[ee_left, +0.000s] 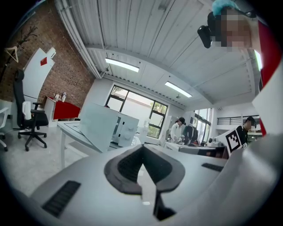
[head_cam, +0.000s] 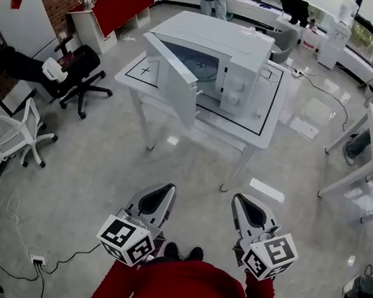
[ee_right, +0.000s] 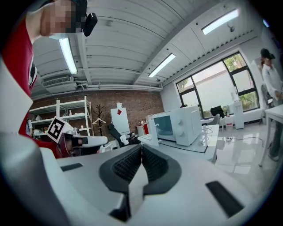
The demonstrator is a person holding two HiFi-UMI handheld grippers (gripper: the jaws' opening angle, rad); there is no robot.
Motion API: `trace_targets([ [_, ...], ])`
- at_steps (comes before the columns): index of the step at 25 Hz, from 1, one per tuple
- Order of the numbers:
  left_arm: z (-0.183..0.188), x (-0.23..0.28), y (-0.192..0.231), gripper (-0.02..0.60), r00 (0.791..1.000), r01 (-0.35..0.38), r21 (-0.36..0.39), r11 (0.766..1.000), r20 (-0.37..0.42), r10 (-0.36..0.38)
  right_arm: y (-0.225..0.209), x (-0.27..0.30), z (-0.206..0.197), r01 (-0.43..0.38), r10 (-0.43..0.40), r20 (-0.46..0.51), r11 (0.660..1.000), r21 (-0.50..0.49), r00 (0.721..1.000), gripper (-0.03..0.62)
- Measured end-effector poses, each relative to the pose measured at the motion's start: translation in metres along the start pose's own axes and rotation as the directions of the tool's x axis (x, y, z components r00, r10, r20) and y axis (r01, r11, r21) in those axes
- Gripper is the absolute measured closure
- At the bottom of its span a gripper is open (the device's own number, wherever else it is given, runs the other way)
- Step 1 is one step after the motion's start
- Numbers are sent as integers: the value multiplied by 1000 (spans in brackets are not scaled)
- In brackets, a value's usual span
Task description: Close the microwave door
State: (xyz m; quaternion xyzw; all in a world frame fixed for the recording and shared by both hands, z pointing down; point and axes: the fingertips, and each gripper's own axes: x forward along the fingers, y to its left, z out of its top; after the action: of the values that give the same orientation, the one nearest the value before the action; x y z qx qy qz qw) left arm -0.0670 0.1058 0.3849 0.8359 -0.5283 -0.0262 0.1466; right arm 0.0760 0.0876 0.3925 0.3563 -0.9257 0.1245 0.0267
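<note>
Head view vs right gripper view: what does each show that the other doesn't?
Only the head view: the person's shoes, the floor power strip. Only the right gripper view: ceiling lights, a shelf rack, and the right gripper close up, jaws shut and empty. Both: the white microwave, its door open, on the white table, plus the left gripper.

White table (head_cam: 265, 138) ahead of me, on four legs, standing on glossy grey floor (head_cam: 99, 165). Black rectangular outline (head_cam: 272, 102) marked on tabletop. White microwave (head_cam: 231, 53) sits directly on top, inside outline. Its door (head_cam: 173, 82) stands open, swung out toward table's near edge. Small black cross mark (head_cam: 145, 69) on left end of tabletop, just beside door.
</note>
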Motion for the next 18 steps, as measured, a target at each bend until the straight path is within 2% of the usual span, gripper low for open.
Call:
trace_targets([
  [8,2,20,-6,571,1000,-26,23,999,4,26,-20,-9,14,-18,20,53,999,-30,998,581],
  [18,12,33,-11,571,997,-74,90,993,15,73,-28,-13,28,-40,48,91,995,-95,995,580],
])
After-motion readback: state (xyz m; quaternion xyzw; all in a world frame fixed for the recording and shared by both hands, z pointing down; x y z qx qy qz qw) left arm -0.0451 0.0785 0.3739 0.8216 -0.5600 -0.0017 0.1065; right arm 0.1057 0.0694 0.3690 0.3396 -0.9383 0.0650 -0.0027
